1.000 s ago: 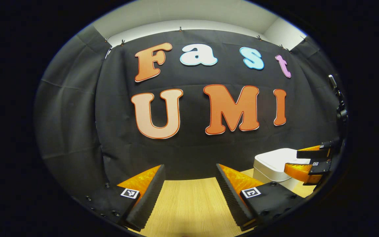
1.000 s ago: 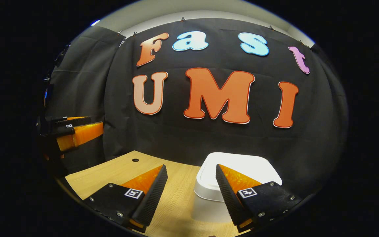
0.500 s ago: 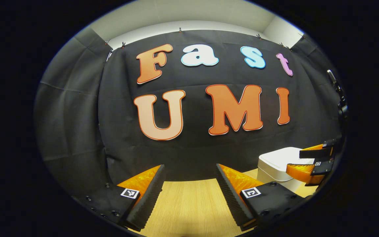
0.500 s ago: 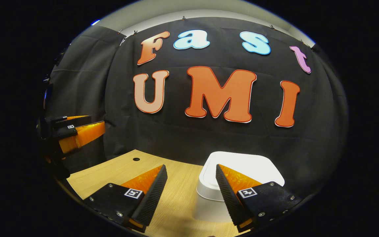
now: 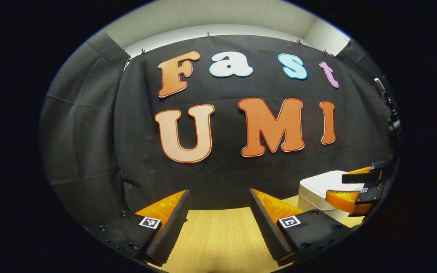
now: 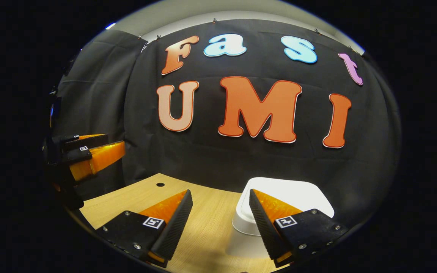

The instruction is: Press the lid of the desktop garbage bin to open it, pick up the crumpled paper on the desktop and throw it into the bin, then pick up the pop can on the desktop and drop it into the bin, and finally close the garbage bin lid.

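The white garbage bin (image 6: 285, 197) stands on the worktop (image 6: 203, 227) near the cloth wall, lid apparently down — its release spot cannot be made out. The right tongs (image 6: 220, 223) hover just short of it, spread wide and empty; narrow them and press one tip squarely down on the lid. The left tongs (image 5: 218, 223) — wide, empty — are best kept aside.

Black cloth (image 5: 89, 144) hangs as the booth's wall, creased in broad folds and clipped along its top edge. Above the cloth runs a pale wall (image 5: 218, 15), lit from overhead. Below the cloth lies a light wooden bench (image 6: 142, 197), with a small dark hole (image 6: 160, 184) near the cloth.
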{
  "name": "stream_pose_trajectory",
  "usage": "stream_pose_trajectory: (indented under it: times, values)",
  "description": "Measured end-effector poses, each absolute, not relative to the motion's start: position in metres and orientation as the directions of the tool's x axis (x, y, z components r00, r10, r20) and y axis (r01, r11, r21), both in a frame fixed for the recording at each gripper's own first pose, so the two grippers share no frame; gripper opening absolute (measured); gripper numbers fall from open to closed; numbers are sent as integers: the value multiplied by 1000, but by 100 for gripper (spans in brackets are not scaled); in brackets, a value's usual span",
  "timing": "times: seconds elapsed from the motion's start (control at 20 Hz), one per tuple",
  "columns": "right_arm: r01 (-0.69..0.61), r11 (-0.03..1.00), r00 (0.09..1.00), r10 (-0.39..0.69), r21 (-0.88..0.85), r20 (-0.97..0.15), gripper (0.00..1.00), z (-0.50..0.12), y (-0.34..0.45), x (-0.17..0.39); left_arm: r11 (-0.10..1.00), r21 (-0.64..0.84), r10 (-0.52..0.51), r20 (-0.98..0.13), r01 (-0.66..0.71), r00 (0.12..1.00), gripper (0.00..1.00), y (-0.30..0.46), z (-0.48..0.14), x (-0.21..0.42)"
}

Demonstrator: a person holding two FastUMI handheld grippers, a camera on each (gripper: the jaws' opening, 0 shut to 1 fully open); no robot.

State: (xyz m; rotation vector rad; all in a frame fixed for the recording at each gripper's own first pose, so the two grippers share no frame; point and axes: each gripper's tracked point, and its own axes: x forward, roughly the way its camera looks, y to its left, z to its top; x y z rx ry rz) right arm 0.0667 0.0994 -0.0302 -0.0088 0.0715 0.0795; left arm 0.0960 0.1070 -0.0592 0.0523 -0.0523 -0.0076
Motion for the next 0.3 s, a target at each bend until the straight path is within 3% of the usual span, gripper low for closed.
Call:
stream_pose_trajectory:
  times: [0.3]
  values:
    - [-81,997,994,80,-9,-74,92,-31,97,68,998,55,7,55,-10,998,97,109,-59,97]
